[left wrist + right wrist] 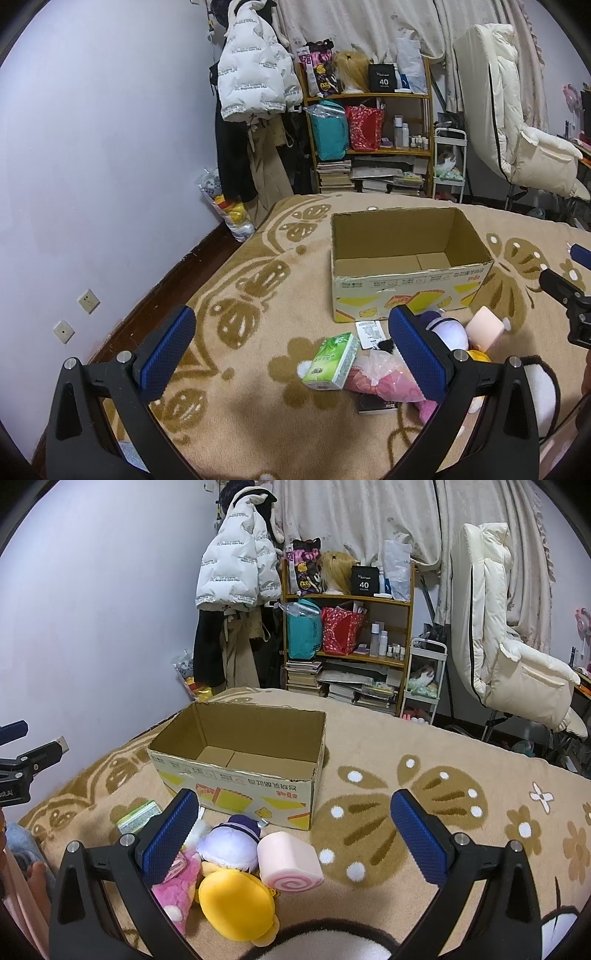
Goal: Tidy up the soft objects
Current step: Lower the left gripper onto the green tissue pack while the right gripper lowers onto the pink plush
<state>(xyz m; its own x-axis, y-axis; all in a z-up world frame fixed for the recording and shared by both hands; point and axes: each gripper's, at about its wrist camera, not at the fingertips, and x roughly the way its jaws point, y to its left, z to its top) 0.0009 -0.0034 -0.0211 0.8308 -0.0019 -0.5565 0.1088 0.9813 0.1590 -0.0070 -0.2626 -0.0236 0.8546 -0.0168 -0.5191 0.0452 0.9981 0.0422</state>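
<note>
Fingers (173, 834) spread above round yellow plush (236, 904).

Plush toys (236, 871) heaped before open, empty cardboard box (240, 775).

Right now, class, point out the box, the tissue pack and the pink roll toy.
box (236, 786), right wrist view, on its printed front wall.
tissue pack (332, 360), left wrist view, on its green top face.
pink roll toy (288, 860), right wrist view, on its pink side, above the swirl end.
</note>
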